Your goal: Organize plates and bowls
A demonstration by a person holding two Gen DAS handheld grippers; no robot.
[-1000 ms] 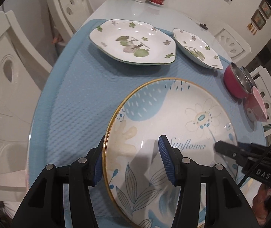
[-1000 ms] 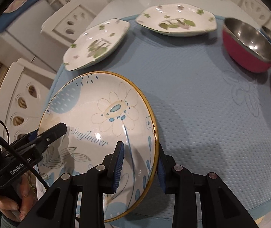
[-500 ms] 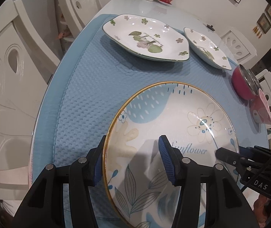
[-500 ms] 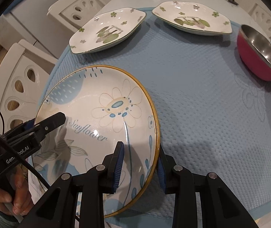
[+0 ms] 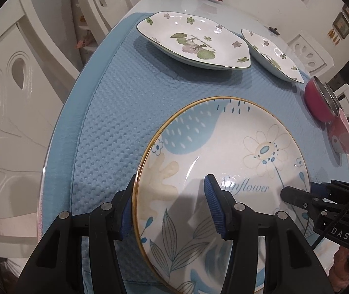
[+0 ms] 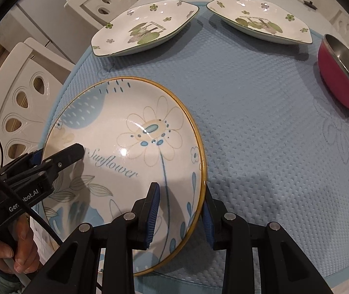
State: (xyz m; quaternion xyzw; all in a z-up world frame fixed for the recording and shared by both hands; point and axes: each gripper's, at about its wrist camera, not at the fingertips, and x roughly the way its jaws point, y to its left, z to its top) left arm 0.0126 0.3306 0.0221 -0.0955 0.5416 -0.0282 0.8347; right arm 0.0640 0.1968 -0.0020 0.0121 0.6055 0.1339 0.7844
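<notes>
Sunflower plate (image 6: 135, 147) — rim clamped between both tools (image 6: 180, 216) (image 5: 172, 208).

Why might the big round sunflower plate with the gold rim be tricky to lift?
The big round sunflower plate with the gold rim looks glossy, so it may be slippery. It seems to be ceramic, probably stiff, heavy and breakable. The left gripper and right gripper straddle opposite rims, which probably helps keep it level.
</notes>
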